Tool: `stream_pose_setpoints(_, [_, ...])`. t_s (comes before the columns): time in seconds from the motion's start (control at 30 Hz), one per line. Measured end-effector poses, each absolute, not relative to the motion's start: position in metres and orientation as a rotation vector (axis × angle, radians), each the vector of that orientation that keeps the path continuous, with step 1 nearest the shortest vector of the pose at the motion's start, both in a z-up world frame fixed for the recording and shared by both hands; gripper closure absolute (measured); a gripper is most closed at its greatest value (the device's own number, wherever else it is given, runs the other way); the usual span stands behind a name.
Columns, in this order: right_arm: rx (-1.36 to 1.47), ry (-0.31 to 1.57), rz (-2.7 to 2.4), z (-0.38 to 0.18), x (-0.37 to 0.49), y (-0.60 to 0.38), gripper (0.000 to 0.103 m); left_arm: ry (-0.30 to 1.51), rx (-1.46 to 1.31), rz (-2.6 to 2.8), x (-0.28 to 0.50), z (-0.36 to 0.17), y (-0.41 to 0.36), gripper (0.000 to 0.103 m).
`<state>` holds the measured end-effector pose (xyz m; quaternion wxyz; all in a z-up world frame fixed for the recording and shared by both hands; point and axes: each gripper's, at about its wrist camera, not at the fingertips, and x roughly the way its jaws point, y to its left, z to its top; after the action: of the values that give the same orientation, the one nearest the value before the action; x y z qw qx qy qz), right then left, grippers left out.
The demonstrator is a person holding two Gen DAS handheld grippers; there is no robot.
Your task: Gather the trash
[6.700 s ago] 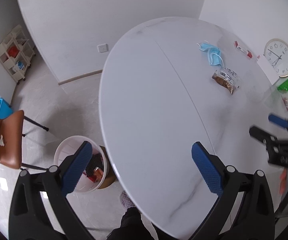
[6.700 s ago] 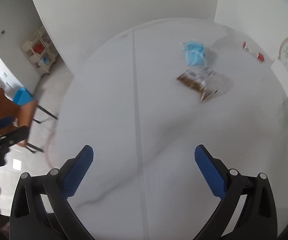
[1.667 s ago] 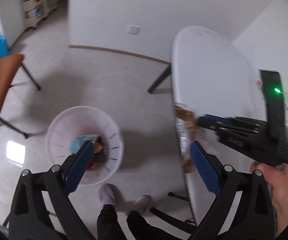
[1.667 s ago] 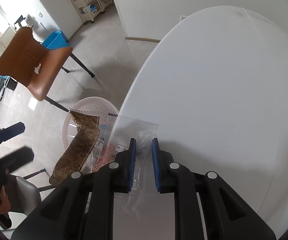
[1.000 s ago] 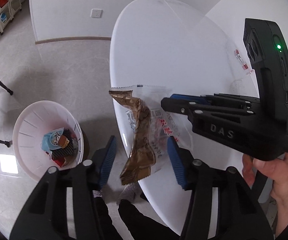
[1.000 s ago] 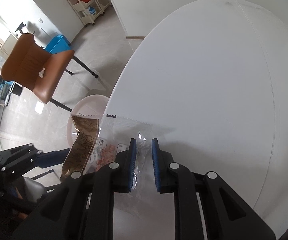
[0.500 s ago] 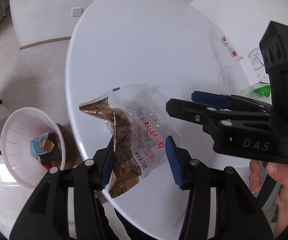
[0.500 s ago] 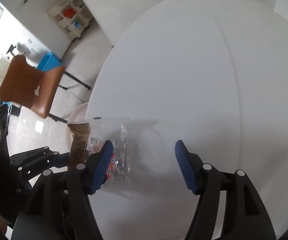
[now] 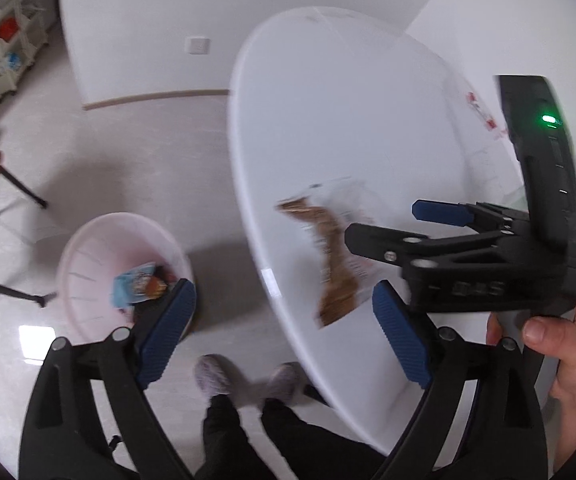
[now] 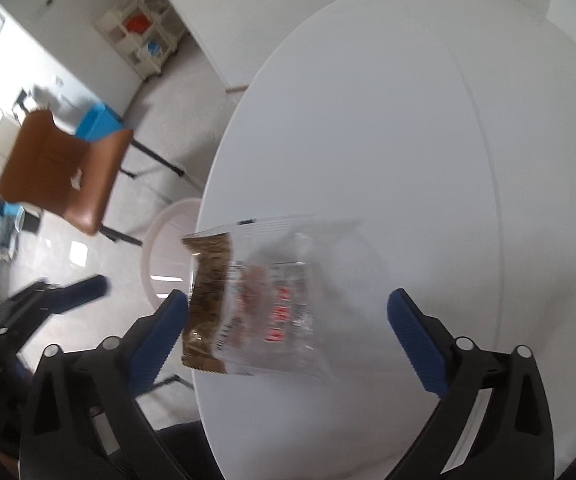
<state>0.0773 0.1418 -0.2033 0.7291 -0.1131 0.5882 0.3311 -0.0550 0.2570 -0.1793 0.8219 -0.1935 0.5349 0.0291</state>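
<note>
A clear and brown snack wrapper (image 9: 333,256) lies loose near the left edge of the white round table (image 9: 347,112); neither gripper holds it. It also shows in the right wrist view (image 10: 256,296), blurred, between my right gripper's open fingers. My left gripper (image 9: 284,336) is open and empty, over the floor and table edge. My right gripper (image 10: 288,332) is open and empty; it shows in the left wrist view (image 9: 383,224) just right of the wrapper. A pale pink trash bin (image 9: 124,268) on the floor holds a blue mask and other trash.
A brown chair (image 10: 64,168) and a blue box (image 10: 96,124) stand left of the table. A shelf unit (image 10: 144,40) is by the far wall. A red and white packet (image 9: 481,114) lies at the table's far right. The person's feet (image 9: 244,376) are by the bin.
Both grippers have opened and the wrapper has dropped free onto the table near its edge. The left gripper has swung left, so the bin and floor fill more of its view.
</note>
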Motion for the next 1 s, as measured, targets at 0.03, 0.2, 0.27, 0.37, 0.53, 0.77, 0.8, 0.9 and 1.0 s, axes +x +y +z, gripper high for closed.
stream_pose_setpoints(0.03, [-0.289,1.297,0.719,-0.207,0.073,0.153,0.003,1.139,-0.406,0.079,-0.06,-0.177,0.26,0.016])
stream_pose_setpoints(0.2, [-0.368,1.288,0.68,-0.217,0.065,0.174,0.003,1.124,-0.412,0.184,-0.088,-0.172,0.281,0.016])
stream_pose_setpoints(0.27, [-0.396,1.285,0.665,-0.221,0.065,0.175,0.003,1.117,-0.431,0.22,-0.097,-0.172,0.289,0.016])
stream_pose_setpoints(0.37, [-0.374,1.302,0.682,-0.223,0.065,0.167,0.027,1.093,-0.461,0.275,-0.111,-0.171,0.304,0.016])
stream_pose_setpoints(0.53, [-0.31,1.31,0.717,-0.215,0.068,0.157,0.046,1.074,-0.46,0.353,-0.132,-0.168,0.325,0.016])
stream_pose_setpoints(0.77, [-0.264,1.263,0.863,-0.181,0.053,0.195,0.05,1.045,-0.481,0.48,-0.166,-0.159,0.368,0.016])
stream_pose_setpoints(0.8, [-0.27,1.254,0.892,-0.177,0.048,0.207,0.05,1.044,-0.478,0.502,-0.172,-0.159,0.374,0.016])
stream_pose_setpoints(0.9, [-0.313,1.245,0.987,-0.175,0.031,0.253,0.049,1.052,-0.487,0.543,-0.183,-0.161,0.388,0.016])
stream_pose_setpoints(1.0, [-0.387,1.27,1.06,-0.197,0.012,0.303,0.048,1.068,-0.508,0.579,-0.19,-0.168,0.4,0.016])
